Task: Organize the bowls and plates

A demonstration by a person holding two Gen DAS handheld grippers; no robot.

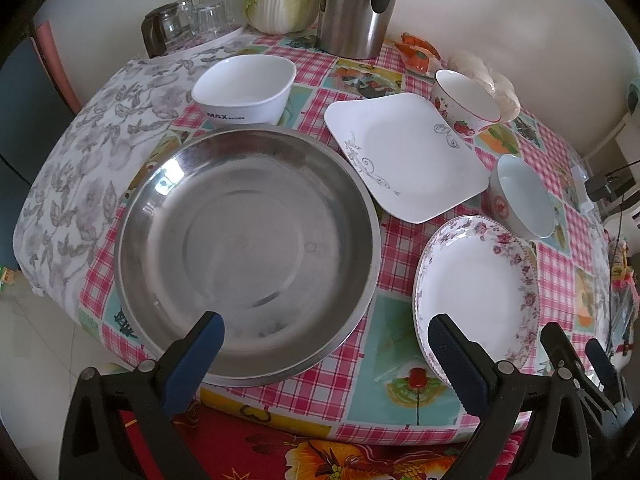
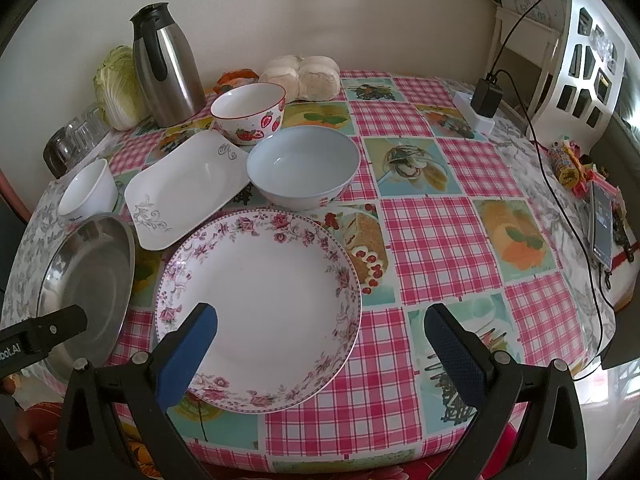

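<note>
Round table under a pink-checked oilcloth with food pictures [image 2: 432, 240], plain cream wall [image 2: 360, 12] behind the table, white cut-out chair back [image 2: 588, 60] at its right, blue chair [image 1: 16, 120] at its left, pale tiled floor [image 1: 48, 340] below, soft daylight.

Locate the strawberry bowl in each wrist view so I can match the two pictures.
Left wrist: the strawberry bowl sits upper right, just beyond the far corner of the square white plate.
Right wrist: the strawberry bowl sits upper centre-left, behind the square white plate and right of the steel jug.
Shared landmark: the steel jug, standing at the back of the table in both views.
</note>
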